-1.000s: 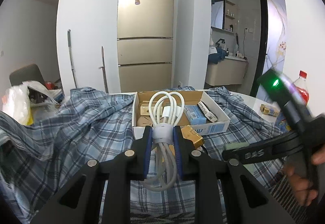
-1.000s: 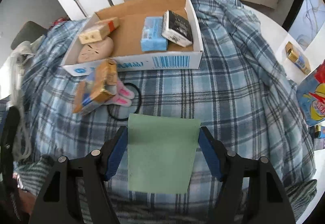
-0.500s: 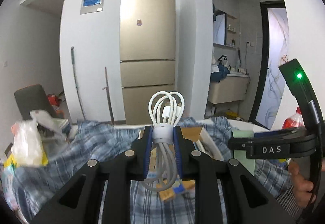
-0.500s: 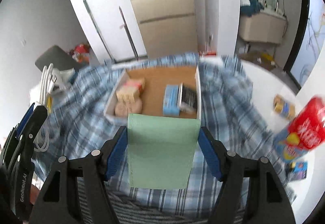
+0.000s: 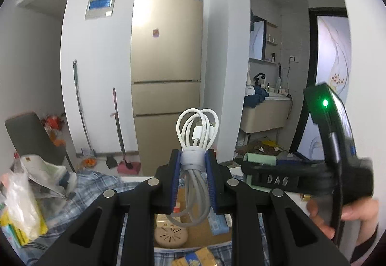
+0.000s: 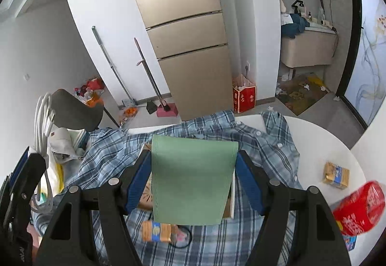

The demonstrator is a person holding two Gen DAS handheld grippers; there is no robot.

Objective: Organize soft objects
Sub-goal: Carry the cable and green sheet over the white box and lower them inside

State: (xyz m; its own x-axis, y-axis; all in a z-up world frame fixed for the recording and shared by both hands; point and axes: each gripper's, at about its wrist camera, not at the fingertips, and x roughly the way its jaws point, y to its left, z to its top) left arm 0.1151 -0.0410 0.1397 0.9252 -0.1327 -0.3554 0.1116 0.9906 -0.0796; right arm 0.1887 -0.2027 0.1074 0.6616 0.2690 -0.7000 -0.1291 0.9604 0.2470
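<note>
My left gripper is shut on a coiled white cable, held upright above the cardboard box. My right gripper is shut on a flat green pouch, held over the same box on the blue plaid cloth. The right gripper also shows at the right of the left wrist view with the green pouch. The cable shows at the left of the right wrist view.
The box holds a round beige item and a blue packet. A gold packet and a black hair tie lie before the box. A red pack and a gold packet sit right. Plastic bags lie left.
Both grippers have lifted and tilted up from the table, so the fridge and room fill the views. Each keeps its hold on the cable and the pouch.
</note>
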